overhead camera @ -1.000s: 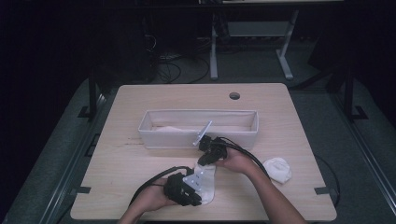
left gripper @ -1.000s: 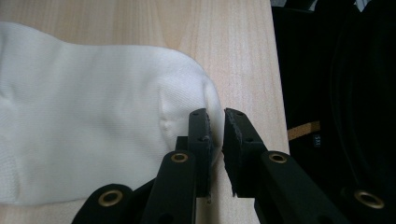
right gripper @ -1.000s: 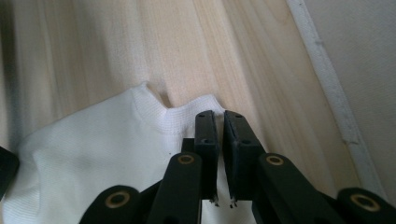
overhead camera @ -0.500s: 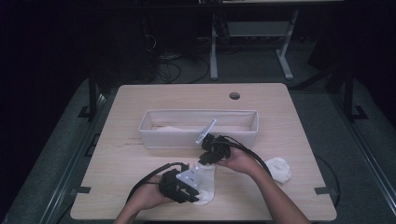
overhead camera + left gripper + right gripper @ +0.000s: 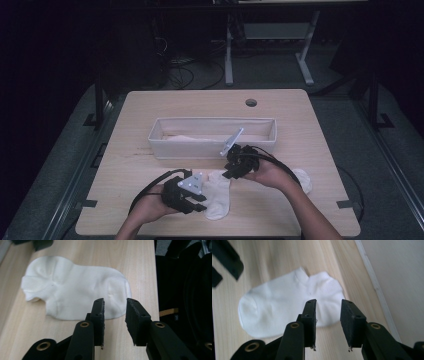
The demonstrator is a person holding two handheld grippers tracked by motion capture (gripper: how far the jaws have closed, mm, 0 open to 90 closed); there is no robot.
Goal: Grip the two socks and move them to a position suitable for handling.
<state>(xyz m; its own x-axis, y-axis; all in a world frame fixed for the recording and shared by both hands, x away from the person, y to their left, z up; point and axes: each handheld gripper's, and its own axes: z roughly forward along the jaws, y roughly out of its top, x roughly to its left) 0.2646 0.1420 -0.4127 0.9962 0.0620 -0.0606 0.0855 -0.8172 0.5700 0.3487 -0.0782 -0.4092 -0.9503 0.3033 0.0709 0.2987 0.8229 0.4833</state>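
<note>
Both grippers lifted off white sock point(image 5: 218, 196), jaws just opened, sock flat between them

Both grippers let go of the white sock point(image 5: 218, 196), which now lies flat on the table point(image 5: 150, 105), near its front edge. The left gripper point(image 5: 115, 311) has just been opening its jaws; they now stand parted just above the sock's toe end with nothing between them, and the hand has drawn back a little toward the front left corner and lifted. The right gripper point(image 5: 328, 312) has likewise just been opening its jaws; they hang apart over the cuff end, clear of the fabric, and that hand has risen slightly, toward the white bin point(image 5: 212, 126).
</note>
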